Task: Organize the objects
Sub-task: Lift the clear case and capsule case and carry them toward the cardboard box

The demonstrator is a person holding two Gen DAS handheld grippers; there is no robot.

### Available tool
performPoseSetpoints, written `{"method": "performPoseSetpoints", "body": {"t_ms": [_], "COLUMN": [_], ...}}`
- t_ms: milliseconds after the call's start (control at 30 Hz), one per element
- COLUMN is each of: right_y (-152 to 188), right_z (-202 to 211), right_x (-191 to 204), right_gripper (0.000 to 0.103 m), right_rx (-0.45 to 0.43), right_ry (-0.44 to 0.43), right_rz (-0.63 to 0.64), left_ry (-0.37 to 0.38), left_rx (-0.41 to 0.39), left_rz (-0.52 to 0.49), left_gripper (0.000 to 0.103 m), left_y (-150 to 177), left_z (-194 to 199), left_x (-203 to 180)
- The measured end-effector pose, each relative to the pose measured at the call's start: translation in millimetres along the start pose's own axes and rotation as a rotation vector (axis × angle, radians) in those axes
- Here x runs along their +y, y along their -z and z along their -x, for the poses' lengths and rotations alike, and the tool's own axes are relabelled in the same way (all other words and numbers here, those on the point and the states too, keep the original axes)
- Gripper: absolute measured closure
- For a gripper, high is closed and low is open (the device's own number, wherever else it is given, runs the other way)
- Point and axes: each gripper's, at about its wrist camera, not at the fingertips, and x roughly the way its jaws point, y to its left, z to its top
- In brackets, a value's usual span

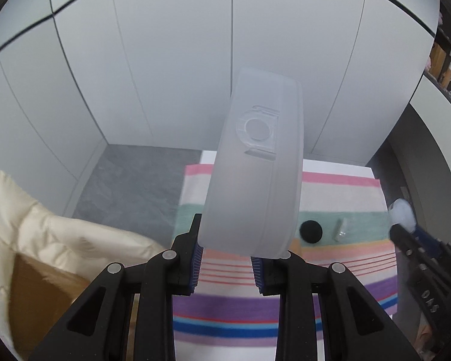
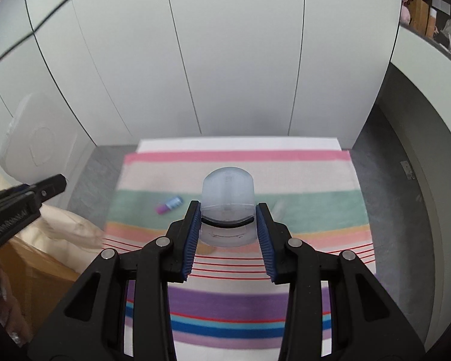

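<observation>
My left gripper [image 1: 227, 242] is shut on a frosted translucent plastic lid [image 1: 255, 177] and holds it upright above the striped cloth [image 1: 339, 186]; it also shows in the right wrist view [image 2: 36, 147]. My right gripper [image 2: 228, 215] is shut on a small clear round container [image 2: 228, 201] with a black ring, above the cloth [image 2: 300, 180]. In the left wrist view the right gripper [image 1: 406, 228] appears at the right edge with the container [image 1: 401, 213]. A black round object [image 1: 311, 231] and a small clear piece [image 1: 341, 229] lie on the cloth. A pink and blue item [image 2: 169, 205] lies left of the container.
A cream cushion [image 1: 45, 231] over a brown cardboard box [image 1: 39, 294] stands at the left. White wall panels [image 1: 171, 60] rise behind the table. Grey floor [image 1: 135, 180] shows left of the cloth. Shelves with clutter [image 2: 430, 15] sit at the upper right.
</observation>
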Motion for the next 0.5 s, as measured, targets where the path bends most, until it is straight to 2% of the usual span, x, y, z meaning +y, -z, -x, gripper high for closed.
{"method": "performPoseSetpoints", "body": {"t_ms": [200, 500], "right_y": [-4, -9], "right_z": [54, 78], "right_x": [5, 18], "right_gripper": [0.065, 0.065], "right_rx": [-0.055, -0.092], "right_ry": [-0.004, 0.013], "right_rz": [0.003, -0.022], "left_ry": [0.03, 0.047], "left_rx": [-0.031, -0.061], "left_rz": [0.022, -0.009], "left_gripper": [0.075, 0.075], "left_y": [-5, 9], "left_z": [44, 77], "left_x": [15, 22]}}
